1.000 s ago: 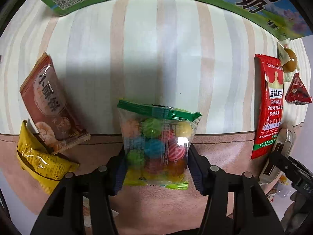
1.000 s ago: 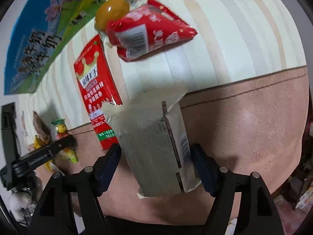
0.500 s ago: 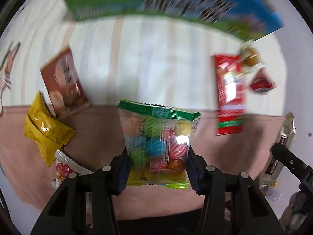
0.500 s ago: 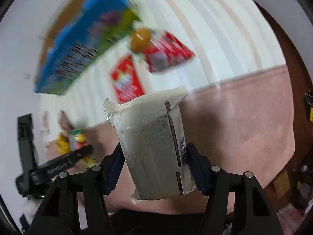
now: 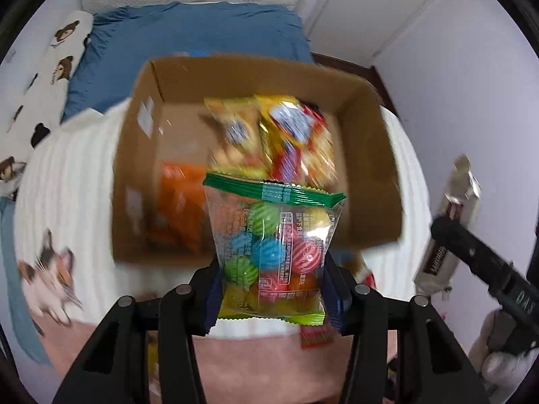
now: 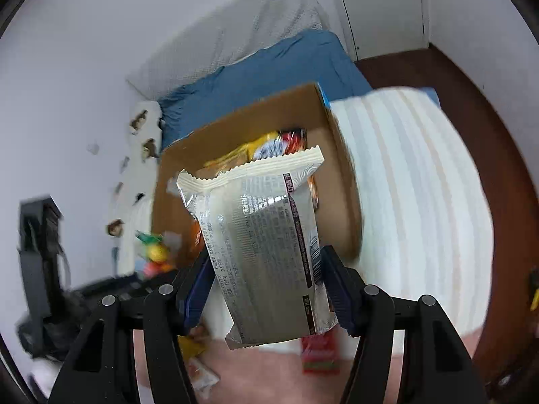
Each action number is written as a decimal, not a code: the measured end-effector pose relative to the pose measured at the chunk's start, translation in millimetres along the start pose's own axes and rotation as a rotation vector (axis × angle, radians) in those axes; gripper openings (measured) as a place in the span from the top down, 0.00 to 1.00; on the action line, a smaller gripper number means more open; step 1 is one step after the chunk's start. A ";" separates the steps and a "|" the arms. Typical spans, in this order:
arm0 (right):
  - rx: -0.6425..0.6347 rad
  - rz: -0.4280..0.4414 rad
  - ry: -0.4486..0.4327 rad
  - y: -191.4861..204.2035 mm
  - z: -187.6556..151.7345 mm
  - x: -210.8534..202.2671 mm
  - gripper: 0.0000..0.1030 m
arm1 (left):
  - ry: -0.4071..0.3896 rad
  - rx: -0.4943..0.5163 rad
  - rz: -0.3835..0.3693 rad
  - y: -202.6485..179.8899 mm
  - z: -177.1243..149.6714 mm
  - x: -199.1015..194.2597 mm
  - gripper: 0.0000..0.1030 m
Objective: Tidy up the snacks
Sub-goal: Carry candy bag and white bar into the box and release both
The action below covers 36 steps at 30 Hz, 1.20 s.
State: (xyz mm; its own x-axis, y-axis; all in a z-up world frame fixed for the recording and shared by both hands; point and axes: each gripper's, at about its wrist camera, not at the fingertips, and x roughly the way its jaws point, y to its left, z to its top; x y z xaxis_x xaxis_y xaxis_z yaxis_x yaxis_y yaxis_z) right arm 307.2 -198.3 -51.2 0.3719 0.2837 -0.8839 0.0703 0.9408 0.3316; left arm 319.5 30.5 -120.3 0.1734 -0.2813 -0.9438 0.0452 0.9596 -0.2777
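snacks are up over the open cardboard box (image 5: 141, 155): left gripper (image 5: 271, 289) clamped on a clear candy bag (image 5: 273, 245), right gripper (image 6: 266, 286) clamped on a silver packet (image 6: 266, 245).

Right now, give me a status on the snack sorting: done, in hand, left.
Done: the cardboard box already holds several packets, among them a yellow bag and an orange packet. In hand: the left tongs grip a clear candy bag; the right tongs grip a silver wrapper, both in front of the box. Left: dropping both in, plus a red packet lying below.
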 end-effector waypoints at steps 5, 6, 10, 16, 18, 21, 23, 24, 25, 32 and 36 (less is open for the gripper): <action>0.001 -0.066 0.078 1.1 35.8 40.6 0.37 | 0.031 -0.053 0.111 29.6 75.1 22.8 0.54; 0.008 -0.074 0.104 1.0 40.4 53.7 0.37 | 0.044 -0.069 0.132 38.1 88.4 31.1 0.54; -0.002 -0.115 0.167 -1.7 42.8 86.9 0.37 | 0.104 -0.114 0.164 61.1 119.5 68.6 0.54; -0.027 -0.150 0.223 -7.4 36.1 124.1 0.37 | 0.183 -0.126 0.209 78.8 145.0 112.3 0.53; -0.028 -0.162 0.278 -8.2 36.2 140.2 0.35 | 0.191 -0.142 0.208 85.3 148.1 119.6 0.53; -0.019 -0.186 0.344 -12.8 29.3 153.5 0.20 | 0.190 -0.156 0.219 90.4 151.3 125.8 0.45; -0.035 -0.197 0.340 -11.3 28.5 155.4 0.06 | 0.177 -0.149 0.218 90.4 154.4 126.2 0.27; -0.040 -0.200 0.343 -11.1 28.5 156.4 0.06 | 0.170 -0.147 0.207 89.2 155.2 125.4 0.17; -0.041 -0.202 0.344 -10.7 28.7 156.8 0.06 | 0.165 -0.136 0.206 87.3 156.5 125.2 0.14; -0.057 -0.206 0.322 -3.2 31.7 152.6 0.06 | 0.138 -0.088 0.203 74.4 152.6 121.0 0.14; -0.065 -0.201 0.294 2.1 32.1 146.9 0.05 | 0.096 -0.064 0.196 64.4 140.5 108.3 0.14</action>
State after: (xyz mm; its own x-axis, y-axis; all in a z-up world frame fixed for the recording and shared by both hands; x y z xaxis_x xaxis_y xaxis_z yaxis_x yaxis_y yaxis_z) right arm 391.7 -160.6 -169.7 0.0737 0.1243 -0.9895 0.0521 0.9904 0.1282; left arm 479.4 62.6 -215.2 0.0777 -0.0915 -0.9928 -0.0431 0.9945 -0.0950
